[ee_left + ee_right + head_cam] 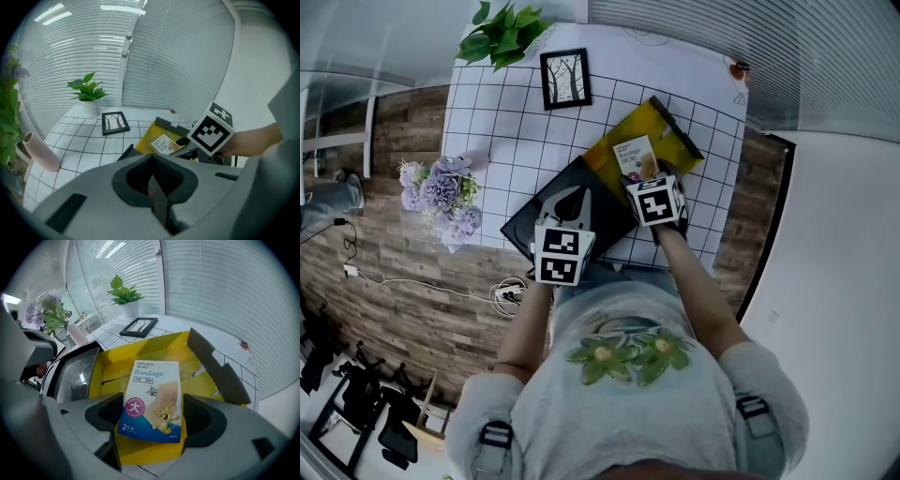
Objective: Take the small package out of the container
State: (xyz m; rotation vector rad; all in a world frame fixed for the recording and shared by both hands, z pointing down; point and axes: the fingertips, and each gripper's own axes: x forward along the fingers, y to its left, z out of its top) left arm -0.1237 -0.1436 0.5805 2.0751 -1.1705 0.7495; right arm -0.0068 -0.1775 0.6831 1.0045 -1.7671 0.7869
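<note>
The small package (pixel 151 399) is white above and blue below, with a magenta circle and a cartoon cat and mouse, against the container (pixel 140 350), yellow inside with black flaps. Under the container the tablecloth (pixel 516 141) is white with a black grid. Beyond the container are a black picture frame (pixel 565 79) holding black trees on white and a green plant (pixel 502 36), and off to its side purple flowers (pixel 441 192).
</note>
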